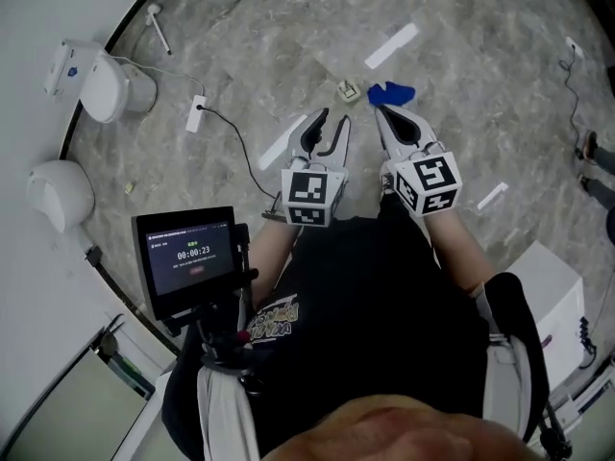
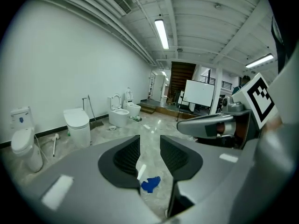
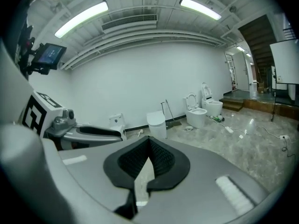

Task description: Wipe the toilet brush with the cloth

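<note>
The blue cloth (image 1: 392, 92) lies crumpled on the marble floor, far below both grippers. In the left gripper view the cloth (image 2: 150, 184) shows through the gap low between the jaws. A white long-handled brush (image 1: 157, 27) lies on the floor by the wall at the upper left, and the same brush (image 2: 54, 143) shows beside a toilet. My left gripper (image 1: 332, 118) (image 2: 150, 139) is held up in the air, open, with nothing between its pads. My right gripper (image 1: 378, 109) (image 3: 149, 140) hangs beside it, shut and empty, above the cloth.
Toilets (image 1: 115, 89) (image 2: 77, 125) stand along the curved white wall on the left. A power strip (image 1: 196, 113) with a black cable, a small squarish object (image 1: 348, 91) and white strips (image 1: 392, 46) lie on the floor. A timer screen (image 1: 187, 254) sits at my left, a white box (image 1: 553, 296) at my right.
</note>
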Motion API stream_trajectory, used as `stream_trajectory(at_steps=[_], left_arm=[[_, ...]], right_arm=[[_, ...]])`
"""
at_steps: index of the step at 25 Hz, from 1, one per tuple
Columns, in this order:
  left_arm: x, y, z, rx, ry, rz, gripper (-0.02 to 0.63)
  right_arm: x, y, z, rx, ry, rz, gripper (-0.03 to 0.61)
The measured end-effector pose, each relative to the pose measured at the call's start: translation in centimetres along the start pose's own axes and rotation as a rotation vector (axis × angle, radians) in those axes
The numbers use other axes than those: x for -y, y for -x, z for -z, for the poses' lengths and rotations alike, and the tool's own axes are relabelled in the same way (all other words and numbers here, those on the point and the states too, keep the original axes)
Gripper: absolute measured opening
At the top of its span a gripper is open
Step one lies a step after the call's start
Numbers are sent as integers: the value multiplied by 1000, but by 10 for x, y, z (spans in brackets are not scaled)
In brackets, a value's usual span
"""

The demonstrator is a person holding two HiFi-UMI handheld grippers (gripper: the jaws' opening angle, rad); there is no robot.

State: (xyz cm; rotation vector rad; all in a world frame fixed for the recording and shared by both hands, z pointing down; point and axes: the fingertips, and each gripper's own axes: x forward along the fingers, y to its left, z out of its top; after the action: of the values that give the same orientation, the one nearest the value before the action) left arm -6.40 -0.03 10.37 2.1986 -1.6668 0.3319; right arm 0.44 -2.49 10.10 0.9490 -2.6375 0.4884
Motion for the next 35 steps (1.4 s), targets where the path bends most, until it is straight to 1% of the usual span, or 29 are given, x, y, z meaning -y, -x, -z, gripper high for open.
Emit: stream_trajectory(at_steps=[4,6,8,10,12,14,16,18,23,26,29,32,35], left_arm=[[-1,-12,-11,-16,78,2,135],[0,-15,-18,-10,82,-1,135],[-3,-6,-30,18,59,-12,135],[-7,15,-48,56,38,-19,135],[-7,28,-65,82,33,-18,135],[-4,28,-77,86,60,0,133],[1,23,-85,87,112,40,132],[3,23,-87,81,137,61,132],[11,28,-82,77,54,27,132],[19,25,-87,91,36,20,133],[18,15,-99,143,-6,26,132],[15,25,-95,159,-8,-5,132],[17,23,-92,163,-8,15,133]], right_arm=[[17,4,-29,49,-87,-15,3],[24,8,-39,68,-123,-11,3],[19,17,-51,91,-108,-3,3],[2,27,-67,115,-80,1,3],[-7,35,-81,131,-83,-2,3],[-5,37,-88,142,-112,-12,3],[-4,36,-92,148,-135,-27,3],[-9,34,-92,143,-142,-40,3],[-20,38,-91,133,-135,-53,3],[-14,44,-93,152,-137,-17,3],[-3,42,-102,192,-125,23,3],[-9,43,-101,189,-144,5,3],[-10,43,-97,188,-144,9,3]])
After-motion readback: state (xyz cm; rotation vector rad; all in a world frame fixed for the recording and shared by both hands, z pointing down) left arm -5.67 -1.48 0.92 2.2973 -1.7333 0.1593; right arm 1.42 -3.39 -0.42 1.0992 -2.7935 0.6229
